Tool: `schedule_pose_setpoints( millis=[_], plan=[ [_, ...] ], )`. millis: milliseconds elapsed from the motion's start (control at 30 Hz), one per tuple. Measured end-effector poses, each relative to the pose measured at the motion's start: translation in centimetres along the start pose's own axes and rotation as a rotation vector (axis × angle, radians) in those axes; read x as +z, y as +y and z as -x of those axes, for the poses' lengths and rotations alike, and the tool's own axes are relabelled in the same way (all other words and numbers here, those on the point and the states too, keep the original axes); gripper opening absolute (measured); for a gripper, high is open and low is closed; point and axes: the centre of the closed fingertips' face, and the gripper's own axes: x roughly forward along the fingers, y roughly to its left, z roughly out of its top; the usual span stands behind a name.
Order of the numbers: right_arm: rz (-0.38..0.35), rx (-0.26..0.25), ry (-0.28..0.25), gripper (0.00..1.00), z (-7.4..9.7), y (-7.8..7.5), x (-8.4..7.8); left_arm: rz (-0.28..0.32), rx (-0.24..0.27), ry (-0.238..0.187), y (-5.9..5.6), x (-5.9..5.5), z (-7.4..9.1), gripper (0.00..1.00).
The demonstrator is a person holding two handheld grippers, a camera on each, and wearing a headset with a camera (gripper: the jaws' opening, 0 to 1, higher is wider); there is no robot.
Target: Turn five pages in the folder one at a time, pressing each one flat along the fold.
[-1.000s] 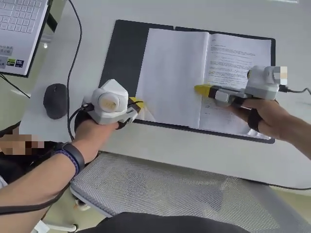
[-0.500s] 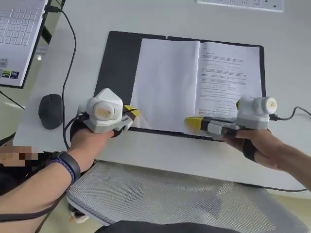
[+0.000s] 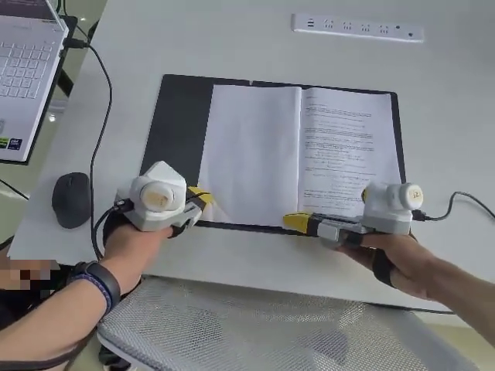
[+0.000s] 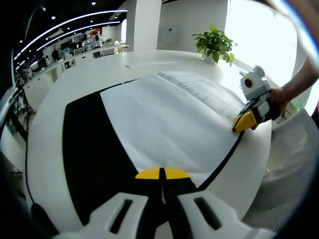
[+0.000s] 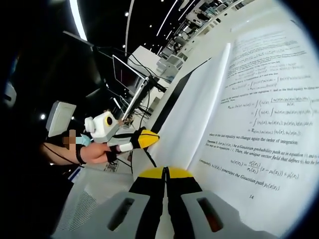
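**Folder open flat, both grippers closed at its near edge**

You have one folder [image 3: 182, 131] lying open on the white table [image 3: 456, 116]. Its long axis runs left to right across your front. The fold [image 3: 299, 154] runs straight away from you, from the near edge to the far edge.

Two pages face up. One blank page [image 3: 251, 154] lies left of the fold and one printed page [image 3: 344, 147] lies right of it, its text reading upright from your side. A strip of black cover shows to the left of the blank page.

Your left gripper [image 3: 199, 197] has its yellow tips pressed together at the near left corner of the blank page. Your right gripper [image 3: 295, 222] is also closed. It points leftward, with its tips at the foot of the fold on the folder's near edge. I cannot tell whether either one touches the paper.

The folder's near edge sits close to the table's near edge, with a mesh chair [image 3: 232, 325] below it. There is bare table to the right of the folder, and more beyond it up to one power strip [image 3: 357, 27]. The left side is tighter, with one mouse [image 3: 69, 199], one laptop [image 3: 23, 69] and one cable [image 3: 99, 131] lying near the cover.
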Motion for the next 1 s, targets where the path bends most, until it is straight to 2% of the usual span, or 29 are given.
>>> schedule_pose_setpoints(
  millis=[200, 300, 600, 667, 700, 767, 967, 1000],
  plan=[
    [-0.007, -0.028, -0.01, 0.0, 0.1, 0.1, -0.1, -0.007, -0.003, 0.006, 0.2, -0.1, -0.1, 0.0],
    [-0.009, -0.045, -0.004, 0.0, 0.1, 0.1, -0.1, -0.025, -0.003, 0.023, 0.0, -0.1, -0.1, 0.0],
    [-0.001, -0.087, -0.006, 0.0, 0.3, -1.3, -0.1, -0.018, -0.004, 0.033, -0.3, -0.2, 0.1, 0.0],
    [0.001, -0.093, -0.005, 0.0, 0.3, -1.5, -0.2, -0.001, -0.009, 0.031, -0.3, -0.2, 0.2, 0.0],
    [0.001, -0.096, -0.006, 0.0, 0.4, -1.5, -0.2, 0.031, -0.014, 0.031, -0.1, -0.2, 0.3, 0.0],
    [0.002, -0.1, -0.013, 0.0, 0.4, -1.5, -0.2, 0.038, -0.017, 0.032, 0.0, -0.2, 0.3, 0.0],
    [-0.011, -0.111, -0.046, 0.0, 1.1, -1.2, 0.0, 0.11, -0.025, 0.038, -0.3, -0.2, 0.4, 0.01],
    [-0.009, -0.112, -0.05, 0.0, 1.2, -1.0, 0.1, 0.103, -0.03, 0.042, -0.4, -0.1, 0.4, 0.02]
  ],
)
